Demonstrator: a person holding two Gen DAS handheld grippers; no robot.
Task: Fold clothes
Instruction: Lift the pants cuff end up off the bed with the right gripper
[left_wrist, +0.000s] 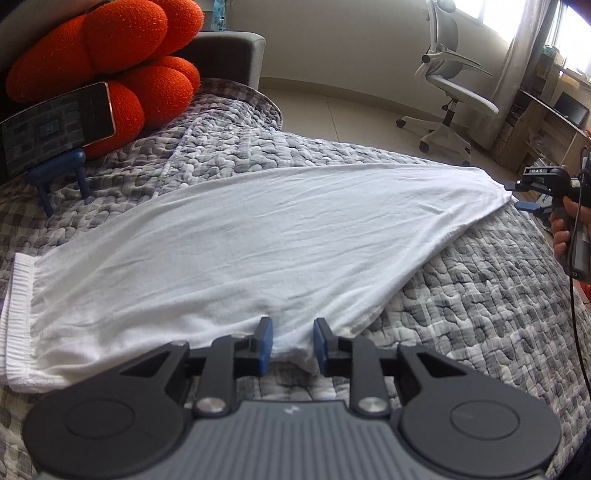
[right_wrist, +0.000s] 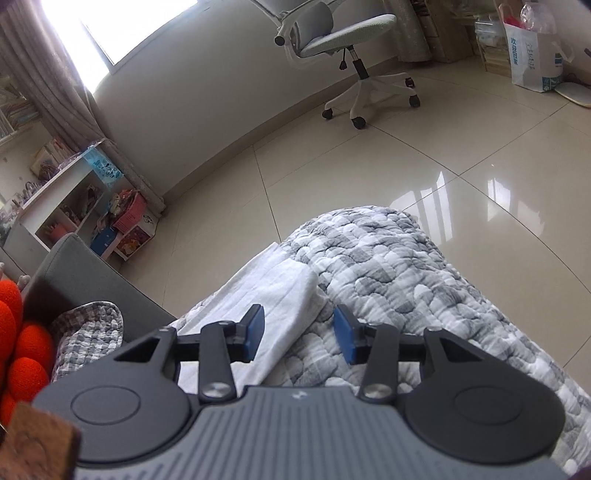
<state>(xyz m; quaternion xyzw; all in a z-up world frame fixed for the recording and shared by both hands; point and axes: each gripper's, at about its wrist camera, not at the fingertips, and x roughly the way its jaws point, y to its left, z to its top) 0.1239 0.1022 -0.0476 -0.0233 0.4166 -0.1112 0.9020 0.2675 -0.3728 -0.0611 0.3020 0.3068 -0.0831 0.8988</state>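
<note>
The white garment (left_wrist: 240, 236) lay spread flat along the grey quilted bedspread (left_wrist: 461, 314), its ribbed band toward the orange cushion (left_wrist: 103, 62) and its tapered far end reaching the opposite edge. The left gripper (left_wrist: 291, 343) sat at the garment's near edge, jaws parted with a fold of cloth between the blue pads but not pinched. The right gripper (right_wrist: 299, 336) hung over the garment's narrow end (right_wrist: 273, 295), jaws wide, one pad over the cloth and one over the bedspread. Judging by this, the step in hand was taking hold for a fold. The next move would call for both grippers to close on their edges, then carry the narrow end toward the cushion side, keeping the cloth taut.
</note>
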